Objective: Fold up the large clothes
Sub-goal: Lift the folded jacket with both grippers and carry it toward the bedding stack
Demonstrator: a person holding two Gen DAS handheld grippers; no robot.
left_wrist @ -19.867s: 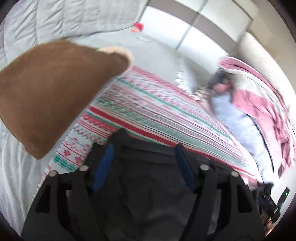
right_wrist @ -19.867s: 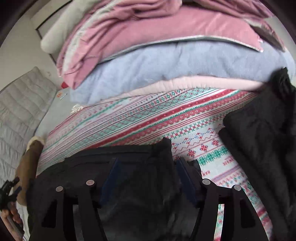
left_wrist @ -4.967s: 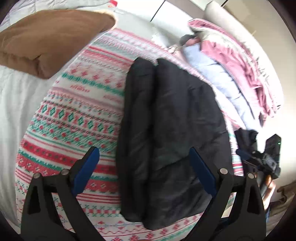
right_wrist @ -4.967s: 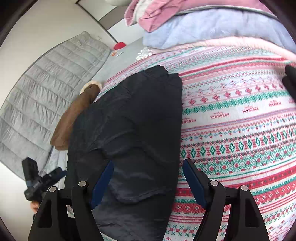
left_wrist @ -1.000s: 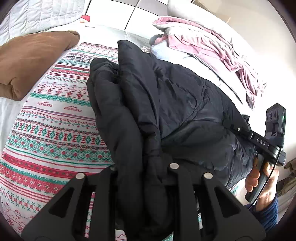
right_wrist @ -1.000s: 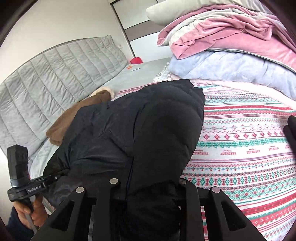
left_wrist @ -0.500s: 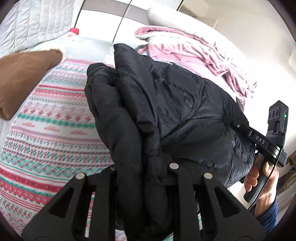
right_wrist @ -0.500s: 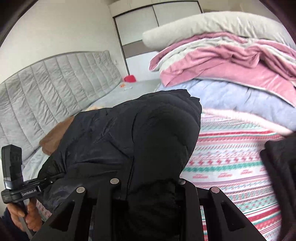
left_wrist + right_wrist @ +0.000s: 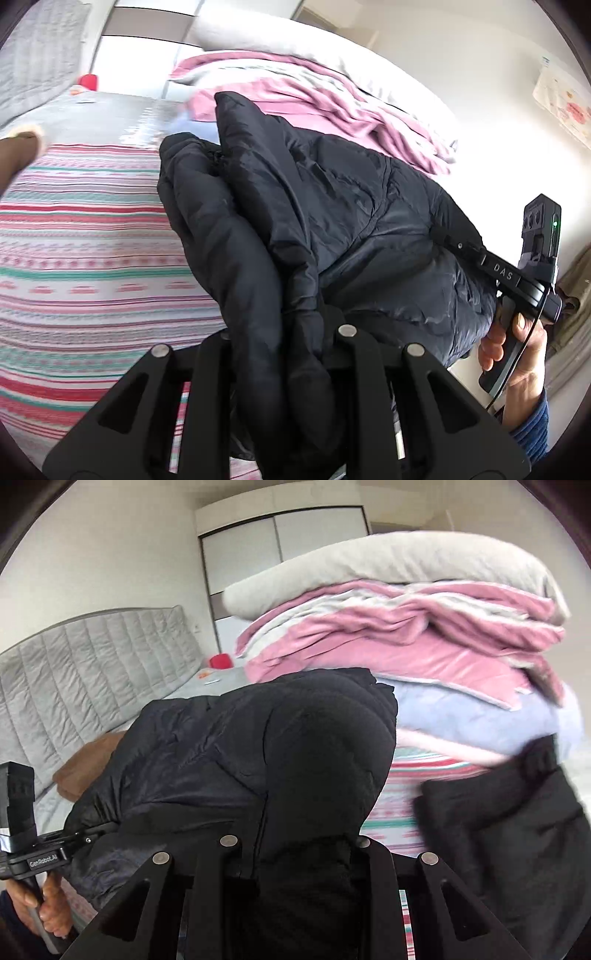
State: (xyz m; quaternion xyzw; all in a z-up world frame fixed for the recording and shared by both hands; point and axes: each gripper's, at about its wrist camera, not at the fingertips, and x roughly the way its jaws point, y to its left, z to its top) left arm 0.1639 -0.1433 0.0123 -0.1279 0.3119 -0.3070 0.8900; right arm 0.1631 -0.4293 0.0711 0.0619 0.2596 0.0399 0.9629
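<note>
A folded black puffer jacket (image 9: pixel 332 229) hangs lifted above the striped patterned bedspread (image 9: pixel 81 258). My left gripper (image 9: pixel 284 343) is shut on one end of its near edge. My right gripper (image 9: pixel 295 845) is shut on the other end of the jacket (image 9: pixel 258 760); it also shows in the left wrist view (image 9: pixel 517 277), held in a hand. The fingertips of both grippers are buried in the fabric. The left gripper shows in the right wrist view (image 9: pixel 40 853), gripping the jacket's far side.
A pile of pink, grey and lilac bedding (image 9: pixel 406 646) lies ahead. Another black garment (image 9: pixel 509 823) lies on the bedspread to the right. A brown folded garment (image 9: pixel 88 760) lies by the grey quilted headboard (image 9: pixel 92 672). A red object (image 9: pixel 220 661) sits far back.
Both grippers have raised the folded jacket higher off the bedspread and swung it towards the bedding pile; the second black garment has come into the right wrist view.
</note>
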